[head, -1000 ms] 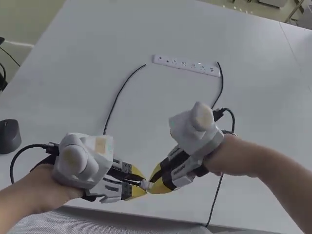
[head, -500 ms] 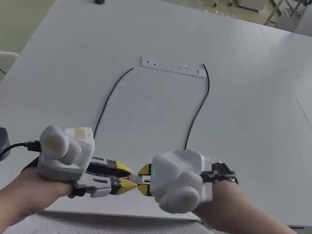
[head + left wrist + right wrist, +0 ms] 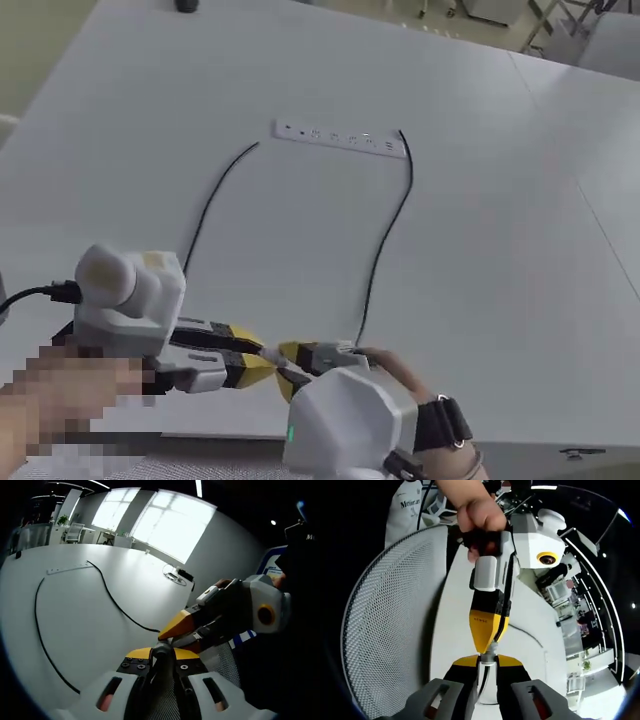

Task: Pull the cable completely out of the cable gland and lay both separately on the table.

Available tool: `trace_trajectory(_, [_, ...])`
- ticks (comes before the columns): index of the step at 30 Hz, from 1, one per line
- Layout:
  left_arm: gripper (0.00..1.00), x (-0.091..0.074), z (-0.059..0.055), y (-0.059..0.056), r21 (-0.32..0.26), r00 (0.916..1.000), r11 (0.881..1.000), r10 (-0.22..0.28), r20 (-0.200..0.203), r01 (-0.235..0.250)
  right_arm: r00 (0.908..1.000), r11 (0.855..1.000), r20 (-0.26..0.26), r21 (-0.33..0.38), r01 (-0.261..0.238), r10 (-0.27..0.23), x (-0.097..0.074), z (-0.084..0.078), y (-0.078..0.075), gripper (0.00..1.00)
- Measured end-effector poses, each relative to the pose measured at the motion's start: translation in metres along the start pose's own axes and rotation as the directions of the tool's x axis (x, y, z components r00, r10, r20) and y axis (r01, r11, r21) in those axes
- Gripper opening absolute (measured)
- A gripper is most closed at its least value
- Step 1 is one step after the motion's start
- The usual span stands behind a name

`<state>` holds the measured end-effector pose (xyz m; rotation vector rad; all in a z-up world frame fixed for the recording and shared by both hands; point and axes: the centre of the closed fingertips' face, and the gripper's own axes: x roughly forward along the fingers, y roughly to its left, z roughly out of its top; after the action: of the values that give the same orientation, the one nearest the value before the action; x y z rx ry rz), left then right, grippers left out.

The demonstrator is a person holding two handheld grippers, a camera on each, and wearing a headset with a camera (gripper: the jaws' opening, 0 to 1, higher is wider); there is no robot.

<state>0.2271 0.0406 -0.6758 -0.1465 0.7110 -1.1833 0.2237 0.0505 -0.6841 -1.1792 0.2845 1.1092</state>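
Observation:
A small grey cable gland [image 3: 274, 358] hangs between two yellow-tipped grippers just above the table's near edge. My left gripper [image 3: 262, 362] comes in from the left and is shut on one end of it. My right gripper [image 3: 290, 357] meets it tip to tip from the right, shut on the other end. In the right gripper view the gland [image 3: 489, 656] sits between my jaws, with the left gripper [image 3: 487, 644] right above it. A thin black cable [image 3: 205, 205] curves from a free end mid-table down behind the left gripper; where it joins the gland is hidden.
A white power strip [image 3: 340, 138] lies at the far middle of the white table [image 3: 500, 250]. Its black cord [image 3: 385, 235] runs toward me and passes under the right gripper. A grey mesh chair seat [image 3: 385, 630] sits below the table edge.
The right hand has swung from the right side to low under the camera, rolling the gripper. Both grippers stay tip to tip on the gland. The camera has drifted.

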Motion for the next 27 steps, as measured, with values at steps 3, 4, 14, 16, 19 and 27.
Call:
trace_trajectory(3, [0.15,0.000,-0.002,0.000,-0.003,1.0000,1.000,0.000,-0.009,0.000,0.9997,1.000,0.015,0.015,-0.018,0.018,0.000,0.000,0.001,0.08])
trace_trajectory(4, [0.15,0.000,-0.002,0.000,0.005,0.9999,1.000,-0.002,-0.013,0.002,0.9993,0.999,0.024,0.045,-0.031,0.030,-0.001,0.001,0.002,0.08])
trace_trajectory(14, [0.15,-0.006,0.003,0.000,0.119,0.9998,0.993,0.014,0.013,-0.015,0.9929,0.969,0.095,0.228,-0.092,0.072,-0.004,0.005,-0.003,0.10])
trace_trajectory(16, [0.15,-0.009,0.003,0.000,0.165,0.9997,0.986,0.016,0.017,-0.019,0.9876,0.931,0.130,0.342,-0.128,0.088,-0.006,0.006,-0.007,0.12])
trace_trajectory(19, [0.15,-0.012,0.003,0.000,0.215,0.9992,0.976,0.029,0.029,-0.035,0.9759,0.844,0.145,0.491,-0.214,0.163,-0.007,-0.001,-0.005,0.20])
trace_trajectory(27, [0.16,-0.016,0.000,-0.003,0.336,0.9990,0.941,0.043,0.014,-0.045,0.9598,0.799,0.153,0.532,-0.281,0.236,-0.007,-0.017,-0.007,0.22])
